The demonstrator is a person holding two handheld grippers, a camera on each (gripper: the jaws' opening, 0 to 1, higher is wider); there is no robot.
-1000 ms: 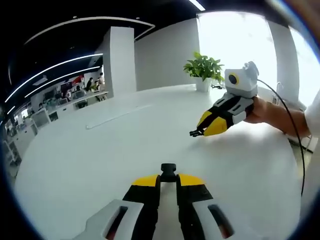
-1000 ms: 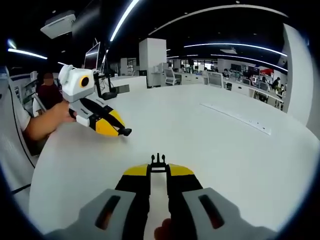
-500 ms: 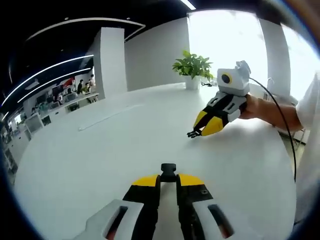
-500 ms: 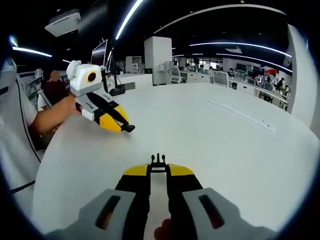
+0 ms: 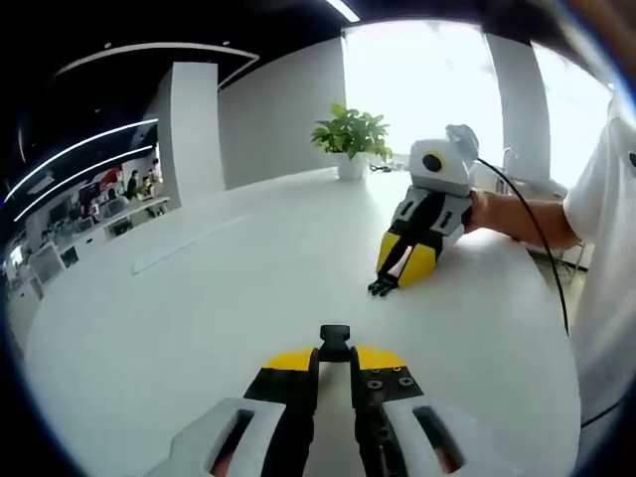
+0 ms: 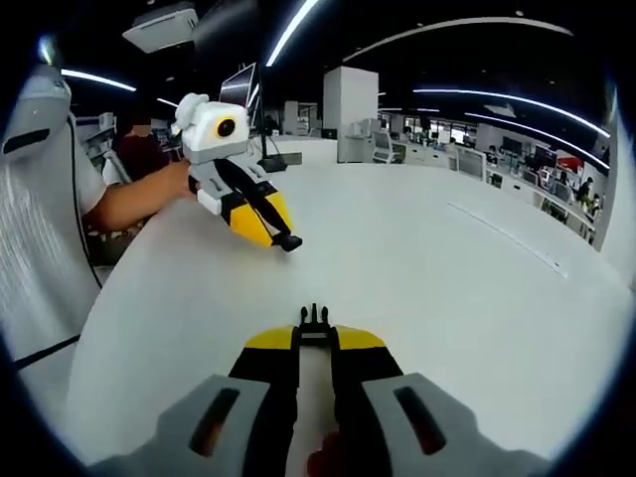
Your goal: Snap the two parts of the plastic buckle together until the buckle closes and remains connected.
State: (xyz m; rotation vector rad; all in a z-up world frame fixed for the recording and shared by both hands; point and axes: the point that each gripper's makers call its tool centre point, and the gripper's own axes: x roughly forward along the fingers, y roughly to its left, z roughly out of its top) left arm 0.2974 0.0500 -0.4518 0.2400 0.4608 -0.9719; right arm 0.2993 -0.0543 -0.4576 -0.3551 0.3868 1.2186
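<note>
White round table (image 5: pixel 179 308) bare between grippers; potted green plant (image 5: pixel 348 134) at far edge. Left gripper (image 5: pixel 335 350) clamps black socket buckle half (image 5: pixel 335 336); right gripper (image 6: pixel 315 330) clamps black pronged buckle half (image 6: pixel 315 319). Halves well apart.

Both the left gripper (image 5: pixel 334 350) and right gripper (image 6: pixel 314 330) have jaws seemingly closed, tips apart.

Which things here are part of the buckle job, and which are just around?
Job:
- socket half of the buckle, clamped in the left gripper
- pronged half of the buckle, clamped in the right gripper

Just around:
- potted plant at the far edge of the white table
- monitor behind the table
</note>
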